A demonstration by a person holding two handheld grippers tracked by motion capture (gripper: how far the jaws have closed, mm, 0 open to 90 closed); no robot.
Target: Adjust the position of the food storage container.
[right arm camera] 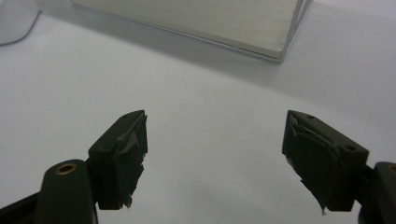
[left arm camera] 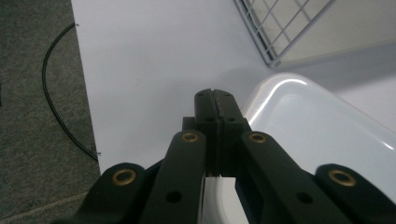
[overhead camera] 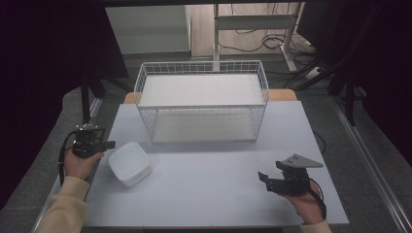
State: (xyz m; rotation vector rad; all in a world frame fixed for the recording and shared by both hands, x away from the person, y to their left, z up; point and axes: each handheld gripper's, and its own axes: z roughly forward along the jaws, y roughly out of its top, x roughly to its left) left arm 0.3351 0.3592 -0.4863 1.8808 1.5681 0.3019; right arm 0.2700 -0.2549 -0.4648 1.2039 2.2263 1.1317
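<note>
White plastic container (overhead camera: 129, 163) sits on the bench (overhead camera: 214, 194) in the high view, in front of the wire basket (overhead camera: 201, 99) and off that basket's front left corner, well apart from it. It looks like a shallow rounded-square tub, but whether its top is a lid or an open mouth is hard to make out from above. In the left claw's own view the container (left arm camera: 322, 135) is cut off at the right and bottom edges, and the black linkage covers its near rim, so the exact spot where the claw meets it stays hidden. The left claw (overhead camera: 108, 144) lies at the container's left edge in the high view; seen along its own length, the left claw (left arm camera: 214, 100) has its jaws pressed together with no gap at the tips, and a thin pale strip shows low between the jaw bodies, which may be the container's rim, though I cannot tell for certain that anything is pinched. The right claw (overhead camera: 265, 179) rests low over the bench well to the right of the container, in front of the basket's right end, with its grey three-cornered plate (overhead camera: 300, 160) on top. In its own view the right claw (right arm camera: 215, 158) stands wide apart, bare bench between the worn, taped pads (right arm camera: 128, 154), holding and touching nothing; the basket's lower corner (right arm camera: 280, 51) shows beyond it.
</note>
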